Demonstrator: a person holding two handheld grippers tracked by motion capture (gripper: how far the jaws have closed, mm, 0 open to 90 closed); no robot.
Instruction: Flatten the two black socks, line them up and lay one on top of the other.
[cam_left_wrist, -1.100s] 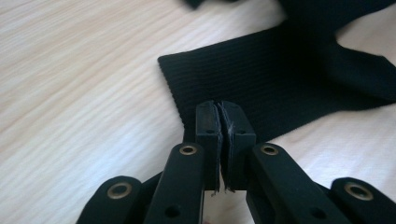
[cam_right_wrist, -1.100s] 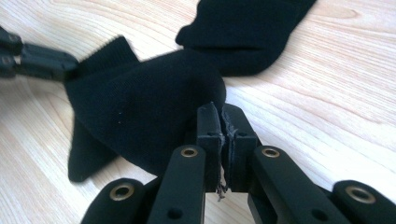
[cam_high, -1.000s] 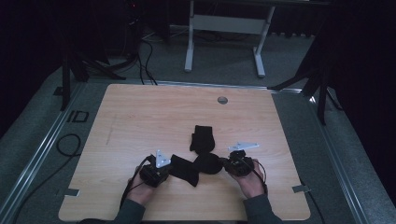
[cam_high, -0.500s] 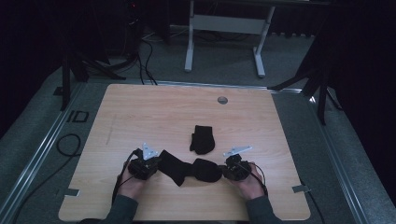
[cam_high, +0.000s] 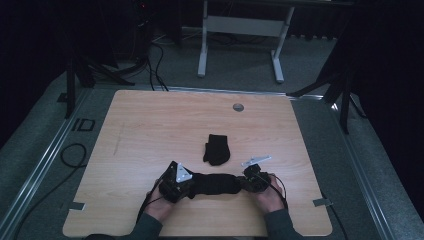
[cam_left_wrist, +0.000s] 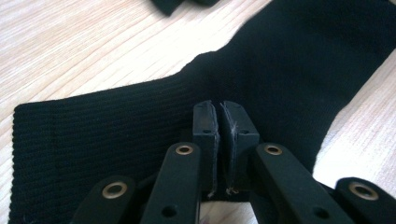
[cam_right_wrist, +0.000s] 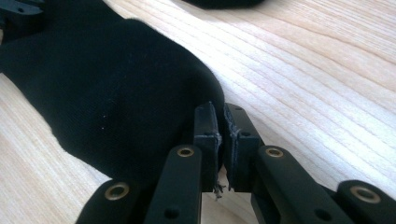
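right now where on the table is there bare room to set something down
Free: the whole far half of the table, from the round grommet back, and both side strips beside the hands. Crowded: the near middle, where the stretched sock spans the two grippers, with the folded sock just beyond.

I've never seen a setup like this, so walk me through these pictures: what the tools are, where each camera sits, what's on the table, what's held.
A person sits at a wooden table with a hand-held two-jaw gripper in each hand. The high view looks down from above. The other two views come from cameras riding on each gripper, looking along its black jaws. The left gripper and the right gripper have their jaws closed, each at one end of a black sock that lies between them. A second sock lies folded farther up the table.
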